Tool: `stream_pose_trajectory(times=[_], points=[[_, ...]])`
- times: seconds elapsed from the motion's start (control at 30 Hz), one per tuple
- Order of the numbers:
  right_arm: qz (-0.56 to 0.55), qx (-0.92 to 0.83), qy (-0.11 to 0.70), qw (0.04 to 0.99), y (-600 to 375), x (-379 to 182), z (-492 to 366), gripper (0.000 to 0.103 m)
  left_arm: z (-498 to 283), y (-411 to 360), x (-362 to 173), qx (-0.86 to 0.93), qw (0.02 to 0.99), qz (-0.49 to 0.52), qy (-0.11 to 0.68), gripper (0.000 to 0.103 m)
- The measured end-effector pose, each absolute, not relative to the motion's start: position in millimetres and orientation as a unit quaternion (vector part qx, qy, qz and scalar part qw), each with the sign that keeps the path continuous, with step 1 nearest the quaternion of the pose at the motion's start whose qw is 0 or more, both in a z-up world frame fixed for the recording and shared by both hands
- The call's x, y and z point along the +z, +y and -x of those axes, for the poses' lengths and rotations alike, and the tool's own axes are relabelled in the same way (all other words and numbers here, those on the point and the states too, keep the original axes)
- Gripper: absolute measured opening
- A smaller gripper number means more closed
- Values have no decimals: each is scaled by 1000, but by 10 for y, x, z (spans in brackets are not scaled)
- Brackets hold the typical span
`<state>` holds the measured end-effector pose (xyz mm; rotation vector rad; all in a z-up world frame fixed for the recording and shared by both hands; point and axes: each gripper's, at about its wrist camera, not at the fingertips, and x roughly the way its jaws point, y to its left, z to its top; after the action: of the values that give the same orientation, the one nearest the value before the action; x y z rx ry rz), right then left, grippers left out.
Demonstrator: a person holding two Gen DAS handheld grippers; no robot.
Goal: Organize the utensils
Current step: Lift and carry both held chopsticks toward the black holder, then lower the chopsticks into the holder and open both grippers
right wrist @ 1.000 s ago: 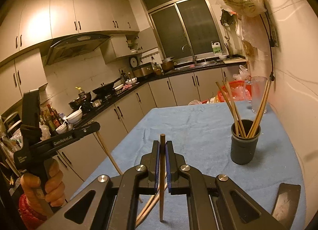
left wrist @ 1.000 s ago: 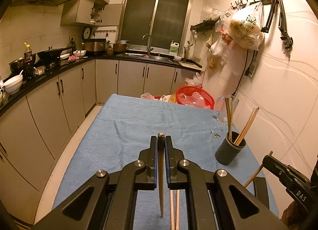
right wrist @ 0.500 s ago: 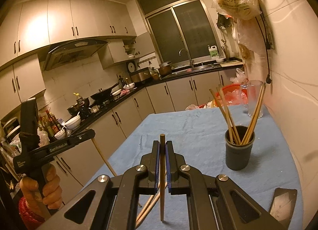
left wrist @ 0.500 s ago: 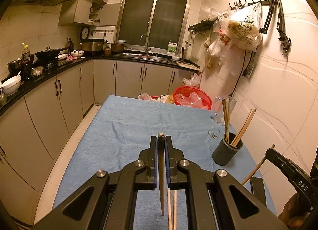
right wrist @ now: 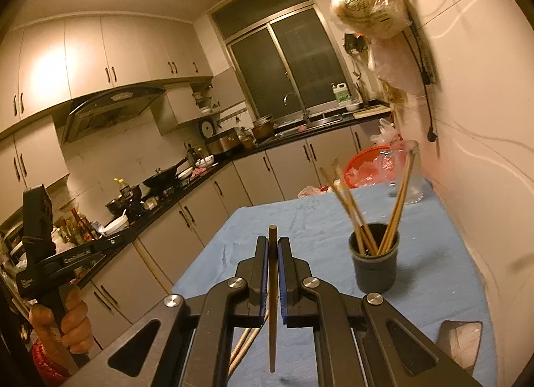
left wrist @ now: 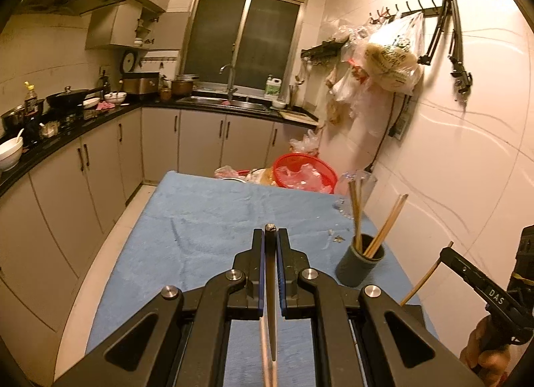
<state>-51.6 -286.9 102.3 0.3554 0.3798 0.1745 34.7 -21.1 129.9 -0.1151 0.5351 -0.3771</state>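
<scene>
Both tongs are pinching one chopstick each: the left tongs [left wrist: 270, 236] clamp a chopstick [left wrist: 271, 286], the right tongs [right wrist: 273, 246] another chopstick [right wrist: 273, 286], both above the blue-covered worktop [left wrist: 207, 220]. The dark holder cup [right wrist: 373, 261] with more chopsticks [right wrist: 347, 200] stands on the right, near the wall.

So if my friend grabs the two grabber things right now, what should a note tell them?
Left gripper: shut on a chopstick, held above the blue cloth.
Right gripper: shut on another chopstick, also in the air.
The dark cup stands on the cloth near the wall, with several chopsticks already in it.
A few loose chopsticks lie on the cloth below the right gripper.
Done: some chopsticks sorted into the cup.
Left: drop both held chopsticks into the cup, then probably the loose ones.
</scene>
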Motion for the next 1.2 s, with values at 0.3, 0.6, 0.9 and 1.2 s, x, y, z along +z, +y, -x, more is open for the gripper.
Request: stream_pose_trajectory(times=[0.3, 0.6, 0.9, 1.2], points=[[-187, 65, 166, 966, -3192, 1215, 598, 6, -393, -508, 1520, -231, 936, 55, 260, 7], [-183, 40, 140, 972, -3489, 1462, 622, 6, -531, -902, 1733, -261, 931, 52, 250, 7], [-187, 21, 112, 976, -3719, 1742, 453, 6, -696, -1331, 1963, -289, 927, 52, 234, 7], [-173, -12, 95, 980, -3919, 1892, 133, 6, -1064, -1724, 2091, -301, 924, 67, 228, 7]])
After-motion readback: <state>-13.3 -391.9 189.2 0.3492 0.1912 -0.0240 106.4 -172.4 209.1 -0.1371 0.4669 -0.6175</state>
